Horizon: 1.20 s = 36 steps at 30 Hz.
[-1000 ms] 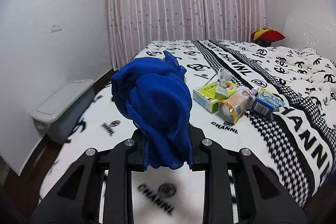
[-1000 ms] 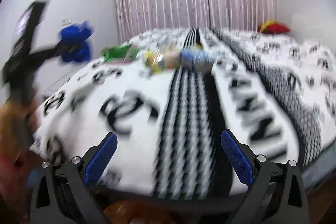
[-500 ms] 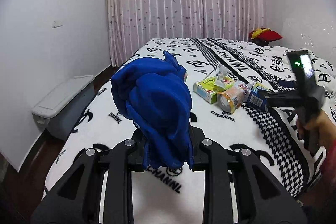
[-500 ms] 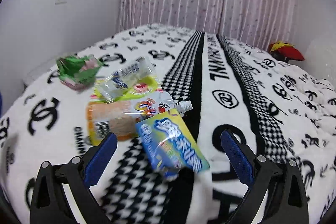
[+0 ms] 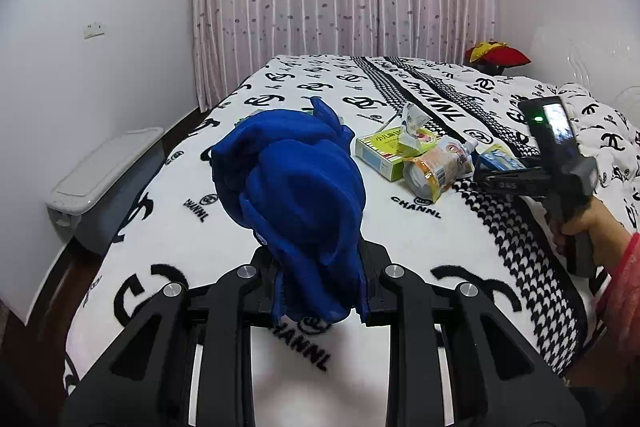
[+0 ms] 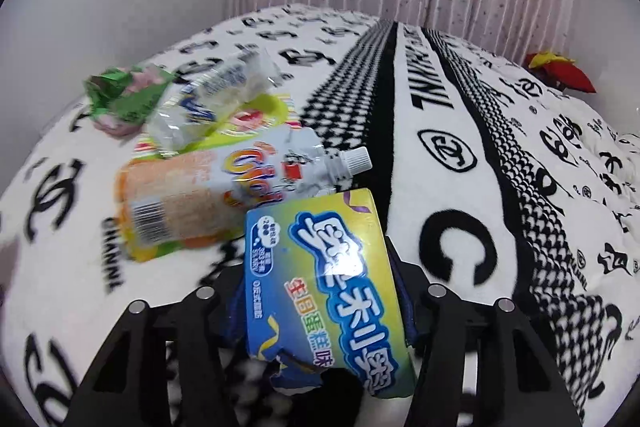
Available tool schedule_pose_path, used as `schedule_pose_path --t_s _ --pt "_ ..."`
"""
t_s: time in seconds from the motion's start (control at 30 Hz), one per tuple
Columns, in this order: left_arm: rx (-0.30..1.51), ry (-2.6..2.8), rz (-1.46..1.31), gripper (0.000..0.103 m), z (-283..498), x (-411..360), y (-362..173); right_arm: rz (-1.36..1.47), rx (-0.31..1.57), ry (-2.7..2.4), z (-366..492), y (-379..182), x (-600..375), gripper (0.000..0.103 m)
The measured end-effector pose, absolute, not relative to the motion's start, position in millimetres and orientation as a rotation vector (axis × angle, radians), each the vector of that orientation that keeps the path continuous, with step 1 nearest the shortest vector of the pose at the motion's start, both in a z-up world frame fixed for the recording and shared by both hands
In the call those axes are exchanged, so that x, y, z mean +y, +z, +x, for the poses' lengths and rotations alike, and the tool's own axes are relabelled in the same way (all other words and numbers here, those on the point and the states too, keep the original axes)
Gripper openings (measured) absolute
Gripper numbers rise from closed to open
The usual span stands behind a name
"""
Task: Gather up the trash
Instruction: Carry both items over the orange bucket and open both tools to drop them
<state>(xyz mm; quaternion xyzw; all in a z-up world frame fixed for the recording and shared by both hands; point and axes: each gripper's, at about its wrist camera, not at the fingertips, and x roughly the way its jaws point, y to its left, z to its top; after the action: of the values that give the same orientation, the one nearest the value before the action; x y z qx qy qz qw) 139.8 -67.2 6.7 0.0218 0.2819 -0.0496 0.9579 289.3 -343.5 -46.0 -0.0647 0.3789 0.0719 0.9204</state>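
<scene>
My left gripper is shut on a bunched blue bag, held above the bed. Trash lies in a pile on the blanket: a blue and yellow wrapper, an orange drink pouch with a white cap, a clear wrapper on a green and yellow box, and a crumpled green wrapper. My right gripper is closing, and the blue and yellow wrapper bows between its fingers. In the left wrist view the right gripper reaches into the pile from the right.
A black and white patterned blanket covers the bed. A grey lidded bin stands on the floor at the bed's left side. A red and yellow cushion lies at the far right. A person's hand grips the right tool.
The right gripper swept across to the trash pile and its wide jaws came in on the blue and yellow wrapper. The left gripper kept still with the blue bag.
</scene>
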Motion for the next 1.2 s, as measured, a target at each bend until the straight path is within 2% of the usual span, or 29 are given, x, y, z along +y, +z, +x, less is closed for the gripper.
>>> schedule_pose_path --t_s 0.2,0.33,0.6,0.83,1.1,1.2 --pt "0.574 -0.146 0.044 0.025 118 -64 14 -0.029 0.700 0.222 216 -4 -345 0.055" --pt "0.584 -0.236 0.058 0.025 89 -59 14 0.000 0.667 0.292 135 14 -327 0.055" --pt "0.697 -0.479 0.086 0.025 13 -53 -12 0.004 0.711 0.365 10 -7 -289 0.055" --pt "0.888 -0.614 0.153 0.025 -33 -65 -76 0.053 0.876 0.381 -47 -70 -266 0.056" --pt "1.147 -0.597 0.161 0.025 -36 -81 -172 0.170 1.169 0.292 -42 -183 -260 0.056" --pt "1.237 -0.573 0.134 0.025 -31 -82 -200 0.179 1.232 0.259 -39 -208 -260 0.056"
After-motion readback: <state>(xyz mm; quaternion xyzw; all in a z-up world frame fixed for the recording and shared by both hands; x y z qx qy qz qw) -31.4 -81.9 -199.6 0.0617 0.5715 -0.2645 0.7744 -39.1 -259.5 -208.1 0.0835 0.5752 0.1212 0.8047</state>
